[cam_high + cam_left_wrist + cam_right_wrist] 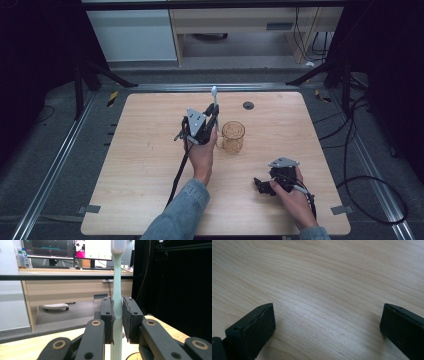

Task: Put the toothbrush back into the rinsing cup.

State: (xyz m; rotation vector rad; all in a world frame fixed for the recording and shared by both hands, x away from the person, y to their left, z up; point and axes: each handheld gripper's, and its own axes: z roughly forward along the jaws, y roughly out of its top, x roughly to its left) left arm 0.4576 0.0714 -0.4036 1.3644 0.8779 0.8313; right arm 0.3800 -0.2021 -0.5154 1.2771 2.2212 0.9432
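High view shows the right gripper point(263, 186) at the lower right, its jaws wide apart over bare table point(150, 165). Near the middle, the left gripper point(214, 111) squeezes a toothbrush point(215, 100) that stands straight up. A glass mug point(233, 136) sits just right of it.
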